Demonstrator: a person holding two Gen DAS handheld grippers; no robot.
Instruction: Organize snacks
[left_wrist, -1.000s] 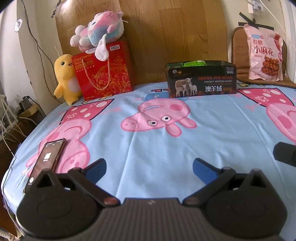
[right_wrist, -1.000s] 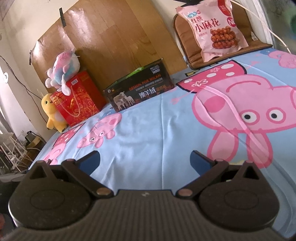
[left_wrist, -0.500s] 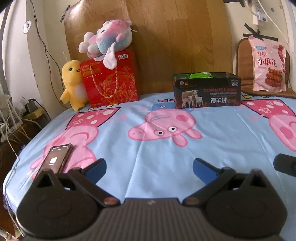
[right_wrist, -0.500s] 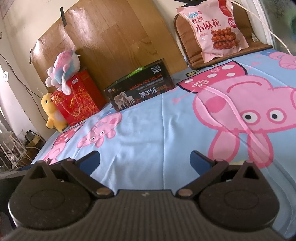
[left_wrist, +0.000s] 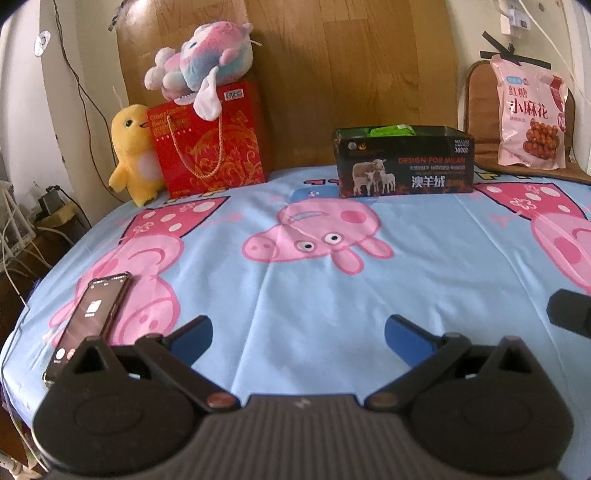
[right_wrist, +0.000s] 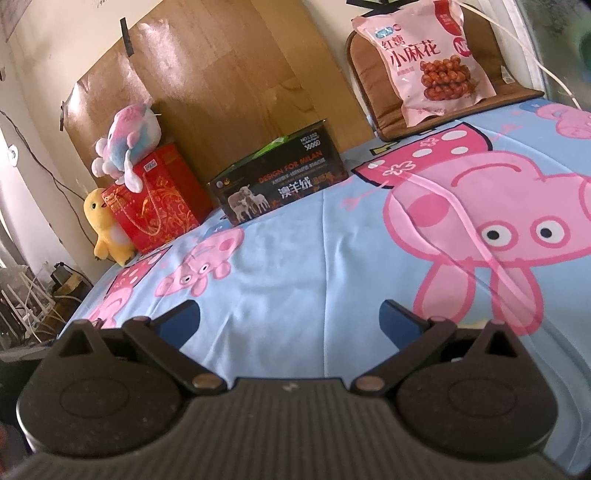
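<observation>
left wrist view: the left gripper hangs low over the blue cartoon sheet, its fingers spread wide and holding nothing. the pink snack bag stands far ahead and off to the right, propped upright against a brown cushion, its long axis vertical. the dark box, open-topped with something green inside, sits straight ahead near the wooden board.

right wrist view: the right gripper also has its fingers wide apart and empty. the snack bag lies ahead, up and slightly right; the box ahead and left. judging by this, the right hand is the nearer one to the bag.
</observation>
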